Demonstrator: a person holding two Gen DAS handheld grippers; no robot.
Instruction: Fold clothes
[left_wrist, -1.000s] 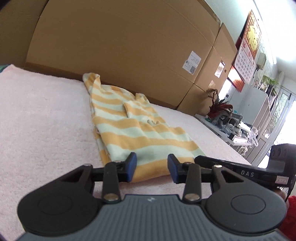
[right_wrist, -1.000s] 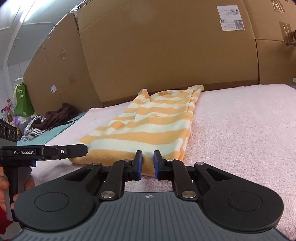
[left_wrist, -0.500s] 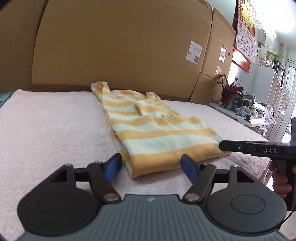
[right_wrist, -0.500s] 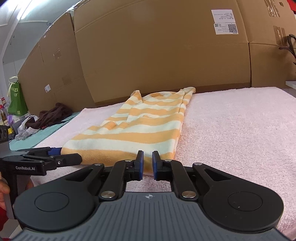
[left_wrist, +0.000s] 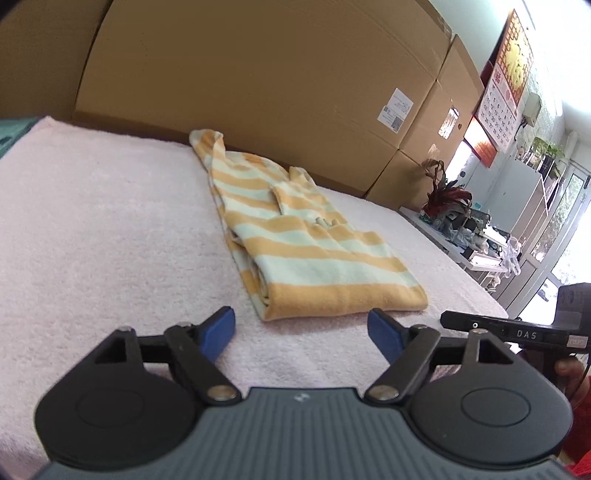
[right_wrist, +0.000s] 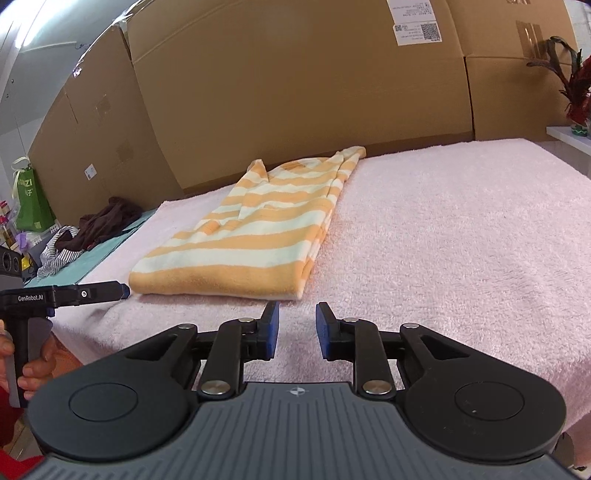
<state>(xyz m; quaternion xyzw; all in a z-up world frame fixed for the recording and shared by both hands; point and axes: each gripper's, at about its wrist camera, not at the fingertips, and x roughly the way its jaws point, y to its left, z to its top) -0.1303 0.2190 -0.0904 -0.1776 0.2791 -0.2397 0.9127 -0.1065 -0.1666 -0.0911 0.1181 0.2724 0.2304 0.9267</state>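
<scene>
while both grippers hover low over the near edge of the pink towel (left_wrist: 92, 229), the striped shirt (left_wrist: 295, 251) lies folded into a long narrow strip in the middle of it, orange and pale green bands, hem end nearest the cameras, collar end toward the cardboard boxes (left_wrist: 258, 85). left gripper (left_wrist: 301, 328) has its blue pads spread wide, nothing between them, just short of the hem's left corner. right gripper (right_wrist: 297, 326) pads are parted by a narrower gap, also empty, just short of the hem's right corner, not touching cloth. in the right wrist view the left gripper's tip sits just beside the hem's far left corner. dark clothes pile (right_wrist: 107, 225) on a teal mat (right_wrist: 99, 254) left of the towel. red plant (left_wrist: 443, 192) and wall calendar (left_wrist: 506, 81) to the right.
</scene>
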